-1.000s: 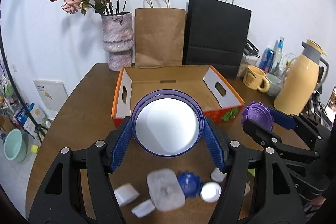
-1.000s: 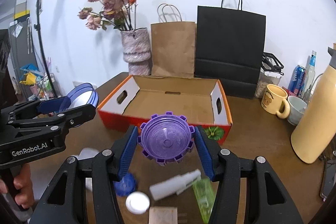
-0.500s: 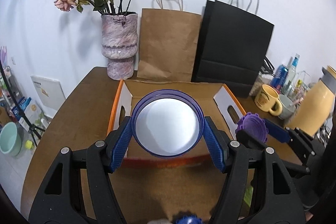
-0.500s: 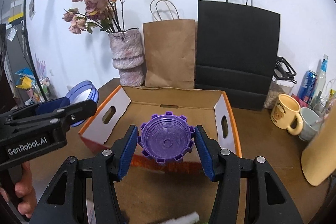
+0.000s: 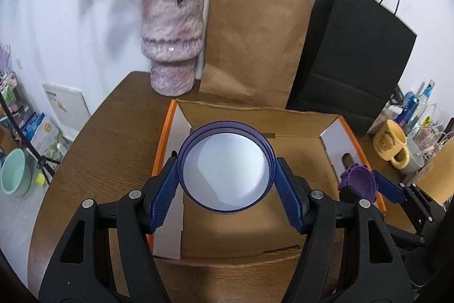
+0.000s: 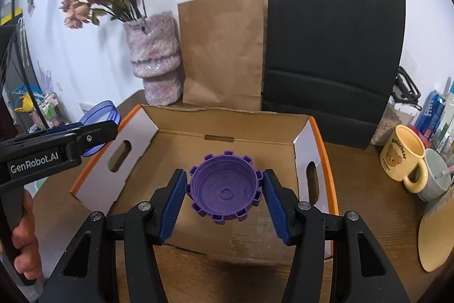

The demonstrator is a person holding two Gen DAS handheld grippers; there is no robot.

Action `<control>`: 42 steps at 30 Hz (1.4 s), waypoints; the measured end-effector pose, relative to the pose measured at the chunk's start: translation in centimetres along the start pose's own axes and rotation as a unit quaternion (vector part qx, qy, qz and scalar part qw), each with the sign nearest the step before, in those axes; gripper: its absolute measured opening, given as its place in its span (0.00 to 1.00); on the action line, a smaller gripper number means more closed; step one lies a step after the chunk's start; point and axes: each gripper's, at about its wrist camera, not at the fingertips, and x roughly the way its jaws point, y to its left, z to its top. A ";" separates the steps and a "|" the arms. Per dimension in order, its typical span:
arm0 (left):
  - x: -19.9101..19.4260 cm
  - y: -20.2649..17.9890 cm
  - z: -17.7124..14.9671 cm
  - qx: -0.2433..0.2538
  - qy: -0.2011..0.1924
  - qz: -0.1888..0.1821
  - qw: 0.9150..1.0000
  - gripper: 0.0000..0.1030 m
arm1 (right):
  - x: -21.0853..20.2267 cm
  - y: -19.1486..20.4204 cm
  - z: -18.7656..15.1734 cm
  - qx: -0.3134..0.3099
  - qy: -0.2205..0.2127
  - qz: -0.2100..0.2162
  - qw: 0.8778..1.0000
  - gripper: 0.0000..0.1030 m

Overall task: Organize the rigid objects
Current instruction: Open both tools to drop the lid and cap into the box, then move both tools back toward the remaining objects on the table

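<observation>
My left gripper (image 5: 226, 183) is shut on a round blue-rimmed lid (image 5: 226, 171) with a white centre, held above the left half of the open cardboard box (image 5: 286, 119). My right gripper (image 6: 224, 193) is shut on a purple toothed cap (image 6: 224, 190), held above the box's floor (image 6: 198, 149) near its front right. The right gripper with the cap also shows in the left wrist view (image 5: 358, 183), over the box's right wall. The left gripper with the lid shows in the right wrist view (image 6: 98, 129), over the box's left wall.
Behind the box stand a pink vase with dried roses (image 5: 173, 39), a brown paper bag (image 5: 249, 47) and a black paper bag (image 5: 351, 58). A yellow mug (image 6: 403, 161), a grey cup (image 6: 434, 178) and cans (image 6: 432, 112) stand at the right.
Both grippers moved forward from above the loose items at the table's front to above the box, each keeping its hold. The loose items have dropped out of view.
</observation>
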 end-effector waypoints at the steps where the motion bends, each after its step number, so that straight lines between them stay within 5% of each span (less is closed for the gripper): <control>1: 0.5 0.0 0.0 0.004 0.006 0.001 1.000 0.61 | 0.5 -0.2 -0.1 0.002 0.006 0.003 1.000 0.58; 10: 4.4 -0.6 -1.1 0.023 0.063 -0.001 0.998 0.61 | 2.5 -0.6 -0.9 -0.001 0.030 0.004 1.000 0.59; 11: 4.6 -0.7 -1.2 0.026 0.068 -0.002 0.997 0.61 | 2.6 -0.6 -0.9 -0.002 0.032 0.002 0.999 0.69; 12: 4.7 -0.8 -1.3 0.028 0.072 -0.002 0.997 0.61 | 2.7 -0.6 -0.9 -0.001 0.033 -0.004 0.999 0.89; 13: 4.7 -0.8 -1.3 0.029 0.072 -0.002 0.997 0.61 | 2.7 -0.6 -0.8 -0.002 0.032 -0.007 0.999 0.93; 15: 4.3 -0.8 -1.3 0.028 0.066 -0.007 0.997 0.72 | 2.6 -0.7 -0.8 -0.001 0.031 -0.010 0.999 0.93; 17: 3.9 -0.7 -1.1 0.024 0.053 -0.008 0.998 0.96 | 2.5 -0.7 -0.8 0.000 0.032 -0.014 0.999 0.93; 18: 3.6 -0.7 -1.1 0.025 0.047 -0.006 0.999 0.98 | 2.5 -0.8 -0.9 0.000 0.032 -0.015 0.999 0.93; 42: -4.2 -0.3 -1.7 0.030 -0.048 -0.004 0.998 1.00 | -3.7 0.2 -1.4 -0.014 -0.028 -0.010 0.999 0.93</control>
